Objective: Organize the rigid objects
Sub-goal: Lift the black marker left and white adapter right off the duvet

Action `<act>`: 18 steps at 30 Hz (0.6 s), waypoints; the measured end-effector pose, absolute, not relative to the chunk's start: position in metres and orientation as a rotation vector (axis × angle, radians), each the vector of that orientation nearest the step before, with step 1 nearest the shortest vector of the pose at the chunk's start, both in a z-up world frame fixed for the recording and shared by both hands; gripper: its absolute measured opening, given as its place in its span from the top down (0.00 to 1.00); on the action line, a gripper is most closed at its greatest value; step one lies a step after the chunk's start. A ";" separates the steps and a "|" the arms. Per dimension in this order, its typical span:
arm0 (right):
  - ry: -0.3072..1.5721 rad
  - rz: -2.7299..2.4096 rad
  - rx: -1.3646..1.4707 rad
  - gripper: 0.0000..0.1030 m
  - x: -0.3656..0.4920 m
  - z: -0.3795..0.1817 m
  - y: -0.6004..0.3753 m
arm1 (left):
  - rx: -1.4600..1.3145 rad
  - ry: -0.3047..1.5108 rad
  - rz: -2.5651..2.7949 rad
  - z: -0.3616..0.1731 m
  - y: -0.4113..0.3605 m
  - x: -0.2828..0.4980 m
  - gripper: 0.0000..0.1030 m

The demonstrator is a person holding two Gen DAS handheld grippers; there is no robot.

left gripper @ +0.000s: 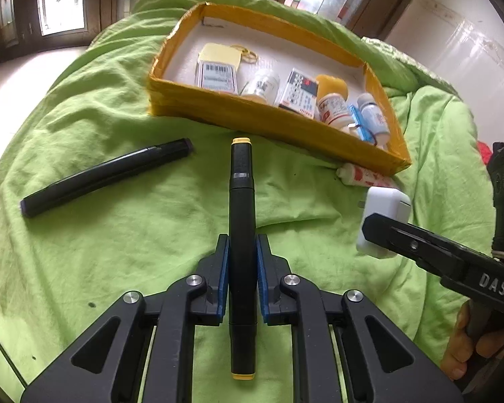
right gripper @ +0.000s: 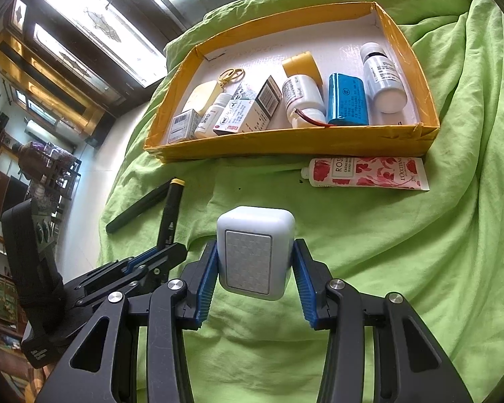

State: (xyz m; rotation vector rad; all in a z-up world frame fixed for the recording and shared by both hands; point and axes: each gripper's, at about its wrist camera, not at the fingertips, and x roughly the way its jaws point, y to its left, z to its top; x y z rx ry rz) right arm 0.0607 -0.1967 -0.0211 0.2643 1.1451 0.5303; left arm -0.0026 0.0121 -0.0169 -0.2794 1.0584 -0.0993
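Left gripper (left gripper: pixel 242 262) pinches marker (left gripper: pixel 241 201); right gripper (right gripper: pixel 253 268) clamps charger (right gripper: pixel 253 252), prongs hidden.

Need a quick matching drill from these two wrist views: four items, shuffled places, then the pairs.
Items:
1. yellow-capped marker
2. white charger
3. hand cream tube
4. blue battery pack

Places:
A. inside the yellow box
B. held in the right gripper
C. on the green sheet, against the box's near wall
D. held in the left gripper

Pairs: 1-D, 2-B, 3-C, 4-A
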 end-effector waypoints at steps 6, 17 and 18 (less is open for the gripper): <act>1.112 0.526 0.248 0.62 0.058 -0.013 -0.195 | -0.298 1.031 -0.104 -0.007 0.017 -0.012 0.88; 1.100 0.503 0.250 0.62 0.061 -0.013 -0.197 | -0.294 1.004 -0.119 0.001 0.016 -0.016 0.88; 1.100 0.502 0.251 0.62 0.061 -0.013 -0.198 | -0.295 1.002 -0.120 0.001 0.016 -0.017 0.88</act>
